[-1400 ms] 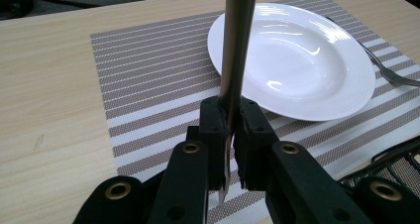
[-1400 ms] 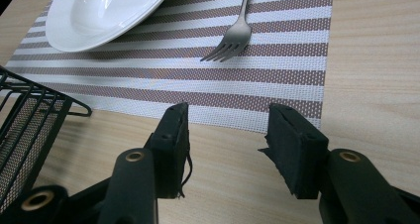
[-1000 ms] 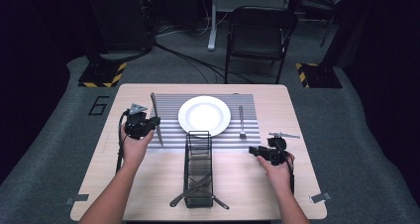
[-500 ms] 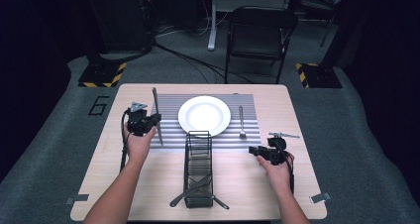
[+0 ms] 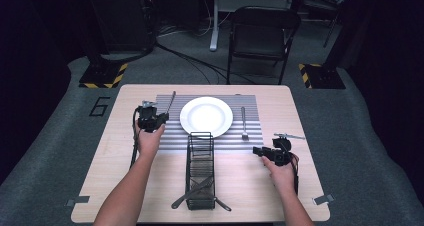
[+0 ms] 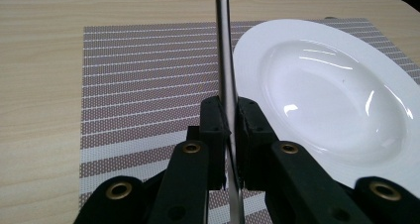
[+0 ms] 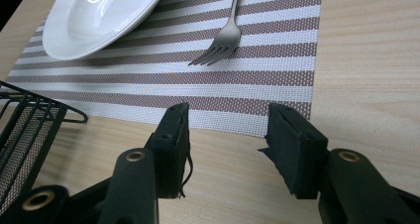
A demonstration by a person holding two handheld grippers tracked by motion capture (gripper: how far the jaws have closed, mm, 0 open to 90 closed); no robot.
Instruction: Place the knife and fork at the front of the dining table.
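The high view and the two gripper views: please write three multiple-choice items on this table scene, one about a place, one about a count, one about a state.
1. Where does the silver metal fork lie?
A. On the striped woven placemat, right of the round white plate
B. Inside the black wire basket
C. On the plate

2. How many plates are on the table?
A. One
B. Two
C. Three

3. What is the state of the left gripper?
A. Open, nothing between the jaws
B. Shut on the thin silver metal utensil
C. Shut on the fork

Answers:
1. A, the high view shows the fork on the mat beside the plate.
2. A, a single white plate is on the mat.
3. B, the left gripper view shows both jaws pressing the utensil's stem.
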